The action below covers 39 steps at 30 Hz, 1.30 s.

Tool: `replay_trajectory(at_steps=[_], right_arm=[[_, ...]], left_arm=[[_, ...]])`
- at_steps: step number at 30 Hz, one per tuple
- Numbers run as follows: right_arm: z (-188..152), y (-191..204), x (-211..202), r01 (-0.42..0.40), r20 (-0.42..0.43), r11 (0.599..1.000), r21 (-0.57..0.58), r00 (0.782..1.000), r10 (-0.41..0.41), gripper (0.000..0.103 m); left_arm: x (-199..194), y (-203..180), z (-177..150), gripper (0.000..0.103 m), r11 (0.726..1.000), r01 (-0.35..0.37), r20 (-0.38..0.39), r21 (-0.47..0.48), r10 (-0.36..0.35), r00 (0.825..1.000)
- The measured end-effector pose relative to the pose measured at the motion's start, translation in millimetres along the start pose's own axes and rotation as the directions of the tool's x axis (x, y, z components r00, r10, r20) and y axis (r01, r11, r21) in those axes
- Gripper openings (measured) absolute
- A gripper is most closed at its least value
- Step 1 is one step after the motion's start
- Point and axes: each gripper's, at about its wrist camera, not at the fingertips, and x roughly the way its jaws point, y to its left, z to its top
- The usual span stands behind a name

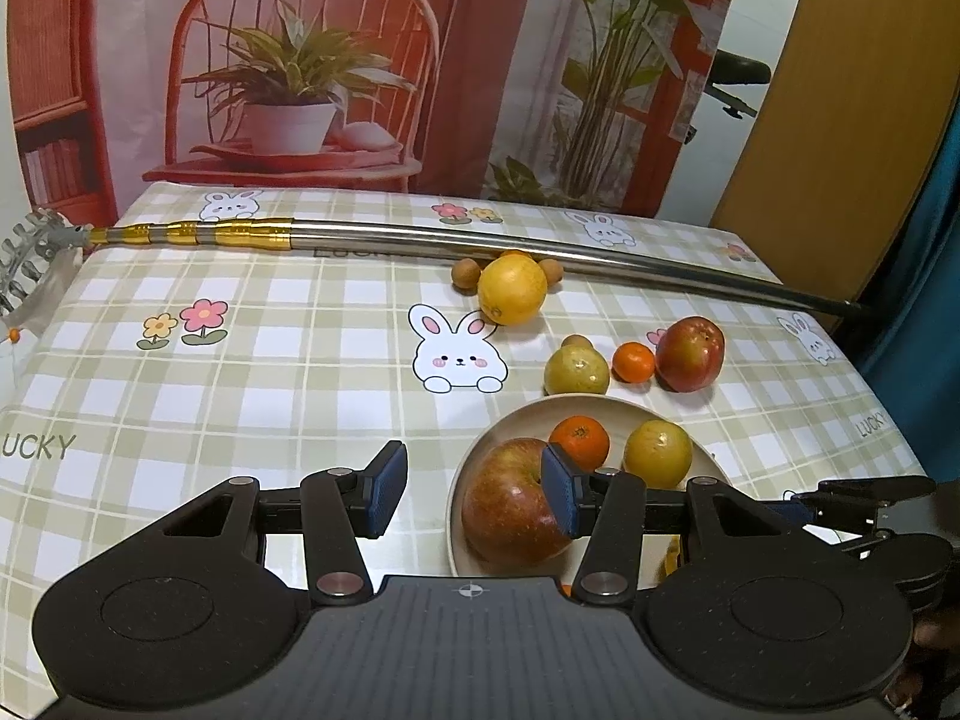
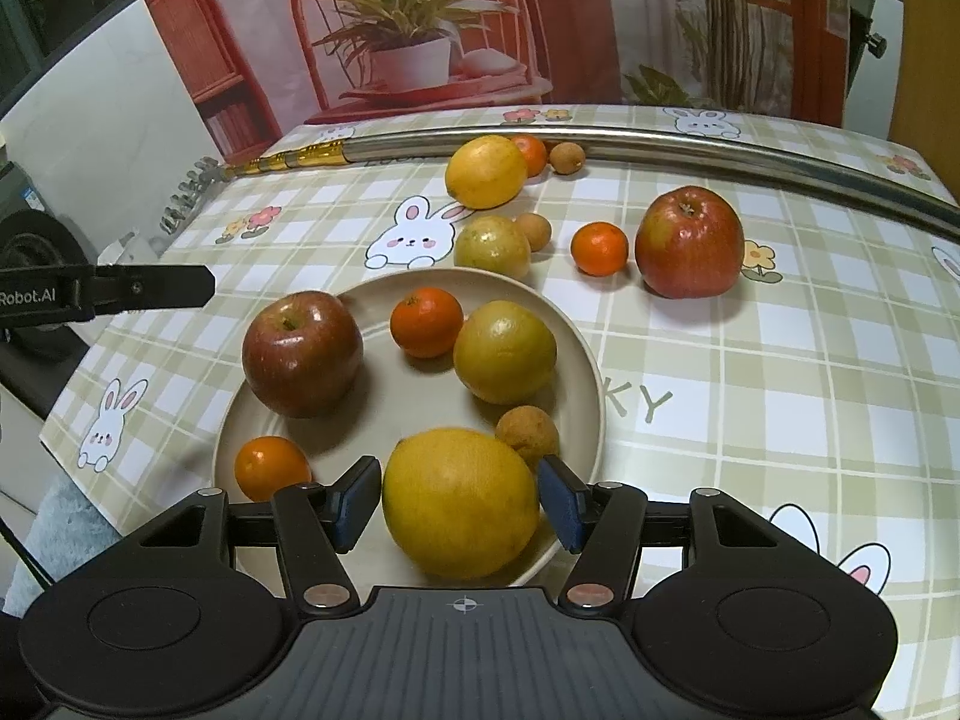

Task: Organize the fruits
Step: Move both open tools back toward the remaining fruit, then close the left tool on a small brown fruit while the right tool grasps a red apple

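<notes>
Judging from the right gripper (image 2: 460,504), jaws wide around the large orange (image 2: 461,501) on the crowded plate (image 2: 591,384), a careless withdrawal could roll it off onto the surface.

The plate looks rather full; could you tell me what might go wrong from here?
The large yellow citrus sits between the open right gripper fingers at the plate edge; released there, it may roll off. Adding the red apple from the table could jostle the small brown fruit or tangerine over the shallow rim.
</notes>
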Motion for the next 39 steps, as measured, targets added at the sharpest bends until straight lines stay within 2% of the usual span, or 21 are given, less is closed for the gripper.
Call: replay_trajectory(at_steps=[12,21,26,31,33,37,39], right_arm=[[25.3,-13.9,-16.4,0.023,0.090,1.000,-0.001,0.996,-0.023,0.054],[60.4,-43.6,-32.1,0.074,0.185,0.997,0.017,0.980,-0.076,0.054],[77.9,-54.4,-33.6,0.087,0.216,0.996,0.017,0.972,-0.089,0.054],[93.7,-61.0,-27.8,0.085,0.228,0.996,0.014,0.970,-0.086,0.054],[99.8,-62.8,-23.8,0.086,0.230,0.996,0.009,0.969,-0.086,0.054],[111.5,-66.3,-16.9,0.086,0.236,0.996,0.004,0.968,-0.084,0.054],[117.3,-69.5,-13.1,0.085,0.239,0.996,0.006,0.967,-0.084,0.054]], left_arm=[[1.4,4.8,7.6,0.052,1.000,-0.021,0.010,-0.013,0.022,1.000],[-7.2,23.7,33.8,0.056,0.997,-0.070,0.053,-0.038,0.072,0.996],[-3.8,30.7,53.6,0.058,0.996,-0.055,0.058,-0.068,0.059,0.997],[14.6,26.6,70.4,0.057,0.998,-0.044,0.070,-0.038,0.046,0.996],[26.6,24.9,78.3,0.051,0.999,-0.033,0.073,-0.038,0.036,0.997],[59.3,25.7,99.3,0.045,0.996,0.002,0.050,-0.088,0.002,0.999],[82.7,26.1,112.4,0.043,0.992,0.021,0.015,-0.128,-0.019,1.000]])
